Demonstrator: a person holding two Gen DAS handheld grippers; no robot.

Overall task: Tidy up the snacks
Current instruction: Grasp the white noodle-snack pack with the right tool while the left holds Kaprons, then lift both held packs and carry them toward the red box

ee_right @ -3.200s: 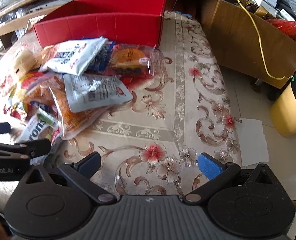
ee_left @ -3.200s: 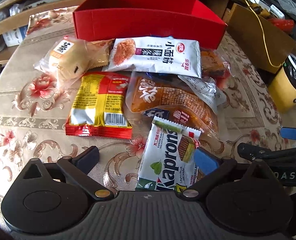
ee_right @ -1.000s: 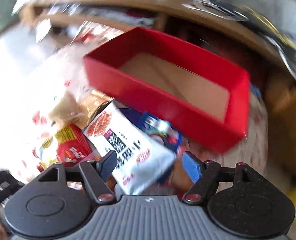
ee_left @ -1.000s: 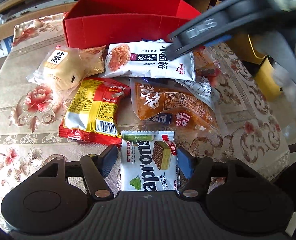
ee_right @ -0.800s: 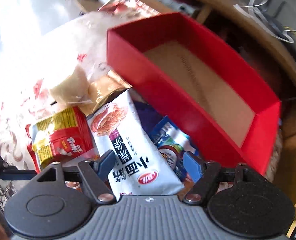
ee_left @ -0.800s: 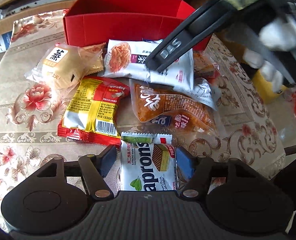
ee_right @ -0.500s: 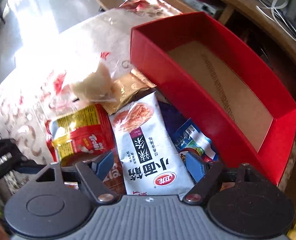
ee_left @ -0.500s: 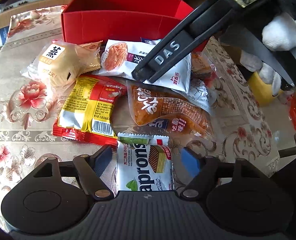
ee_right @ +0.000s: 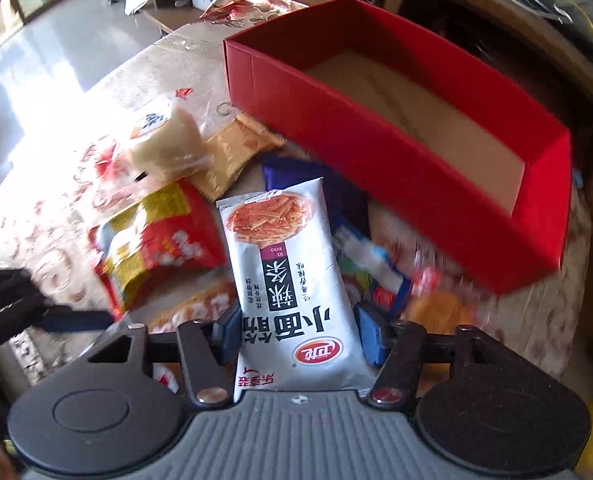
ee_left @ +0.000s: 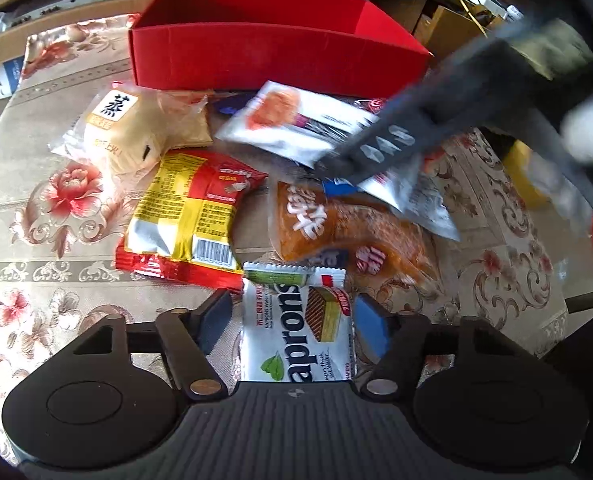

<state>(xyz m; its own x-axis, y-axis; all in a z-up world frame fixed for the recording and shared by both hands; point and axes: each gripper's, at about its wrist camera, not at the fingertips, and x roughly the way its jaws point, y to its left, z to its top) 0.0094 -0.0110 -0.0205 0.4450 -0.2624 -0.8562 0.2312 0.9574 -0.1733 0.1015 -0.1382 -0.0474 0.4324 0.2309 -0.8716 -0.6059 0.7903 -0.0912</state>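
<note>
An open red box (ee_left: 272, 56) (ee_right: 376, 160) stands at the back of the table, its brown floor bare. In front of it lies a heap of snack packets. My right gripper (ee_right: 299, 334) is closing on a white noodle-snack packet (ee_right: 284, 248), and both blue pads touch its sides. In the left wrist view that packet (ee_left: 296, 128) is blurred and tilted under the right gripper's dark finger (ee_left: 380, 144). My left gripper (ee_left: 292, 320) is low over the table and closing around a white wafer packet (ee_left: 296, 332). A gap shows at its left pad.
Around the white packet lie a bun in clear wrap (ee_left: 120, 136), a red and yellow packet (ee_left: 188, 216), an orange packet (ee_left: 336, 220) and a silver one (ee_left: 424, 204). The flowered cloth (ee_left: 56, 200) shows at left. A white-gloved hand (ee_left: 592, 132) is at right.
The right gripper came down over the heap and its jaws narrowed onto the white packet, which has tilted and shifted. The left gripper stayed put, its jaws widening and then narrowing around the wafer packet.
</note>
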